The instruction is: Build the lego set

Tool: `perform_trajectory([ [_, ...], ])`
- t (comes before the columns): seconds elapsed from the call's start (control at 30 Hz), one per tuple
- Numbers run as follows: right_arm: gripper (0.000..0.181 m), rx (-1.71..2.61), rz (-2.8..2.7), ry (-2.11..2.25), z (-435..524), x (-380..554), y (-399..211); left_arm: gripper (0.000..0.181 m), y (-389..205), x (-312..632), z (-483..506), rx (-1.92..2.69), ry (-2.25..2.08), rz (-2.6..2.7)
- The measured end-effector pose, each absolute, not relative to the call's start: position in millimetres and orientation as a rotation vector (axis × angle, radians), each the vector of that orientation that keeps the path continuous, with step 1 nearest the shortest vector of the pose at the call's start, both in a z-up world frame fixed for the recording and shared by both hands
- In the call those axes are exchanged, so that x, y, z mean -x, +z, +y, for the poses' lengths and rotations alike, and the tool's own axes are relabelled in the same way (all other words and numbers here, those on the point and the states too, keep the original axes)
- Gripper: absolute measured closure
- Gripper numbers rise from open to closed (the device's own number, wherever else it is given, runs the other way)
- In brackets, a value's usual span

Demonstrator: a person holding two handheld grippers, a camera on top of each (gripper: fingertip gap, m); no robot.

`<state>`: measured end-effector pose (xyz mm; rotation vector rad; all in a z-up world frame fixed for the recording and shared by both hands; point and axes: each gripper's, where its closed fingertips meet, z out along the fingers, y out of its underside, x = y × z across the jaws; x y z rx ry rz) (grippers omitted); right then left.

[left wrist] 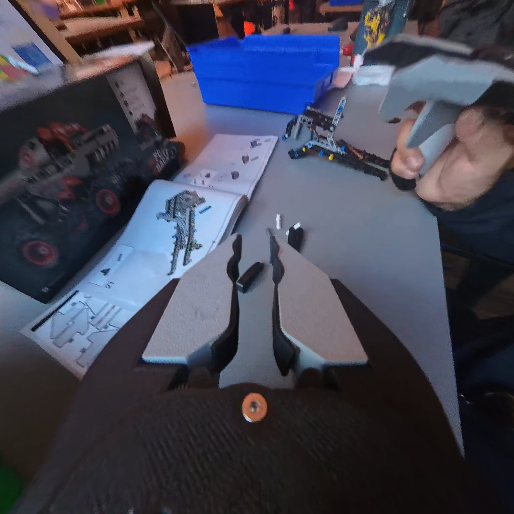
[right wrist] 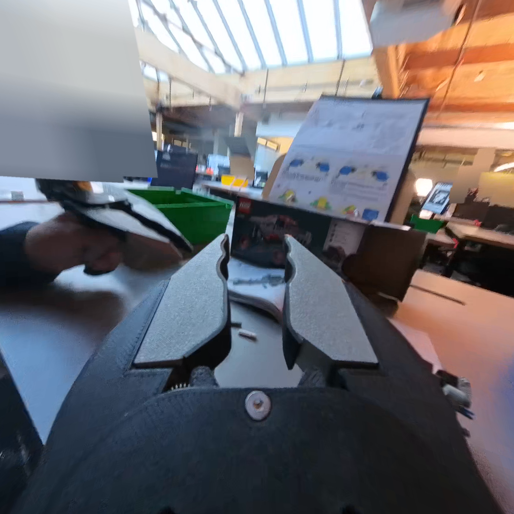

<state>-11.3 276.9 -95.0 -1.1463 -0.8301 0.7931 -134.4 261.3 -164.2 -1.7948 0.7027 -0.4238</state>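
My left gripper (left wrist: 253, 236) is open and empty, above a small black piece (left wrist: 249, 276) that lies on the grey table (left wrist: 347, 264) between its fingers. A second black piece (left wrist: 294, 236) and a white pin (left wrist: 278, 221) lie just beyond. The partly built grey and black lego frame (left wrist: 331, 141) stands farther off on the right. My right gripper (right wrist: 256, 242) is open and empty, held above the table; it also shows in the left wrist view (left wrist: 434, 91), in a hand at the upper right. A white pin (right wrist: 247, 334) lies below its fingers.
An open instruction booklet (left wrist: 178, 230) lies left of the pieces, in front of the dark lego box (left wrist: 64, 178). A blue bin (left wrist: 267, 69) stands at the back. A green bin (right wrist: 192, 214) and an upright printed board (right wrist: 350, 158) show in the right wrist view. The grippers' ends are close to 15 centimetres from one another. It is some 12 centimetres from my left tips to the white pin (right wrist: 247, 334). My left wrist view (left wrist: 281, 219) looks at it from another angle.
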Motion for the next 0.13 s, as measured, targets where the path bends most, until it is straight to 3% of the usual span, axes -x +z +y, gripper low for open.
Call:
perform_trajectory([
  [0.03, 0.141, 1.195, -0.879, 0.788, 279, 20, -105, 0.163, -161, 135, 261, 1.779, -0.417, 0.699],
  [0.13, 0.141, 1.334, -1.072, 0.778, 276, 48, -141, 0.161, -175, 137, 263, 1.858, -0.421, 0.706],
])
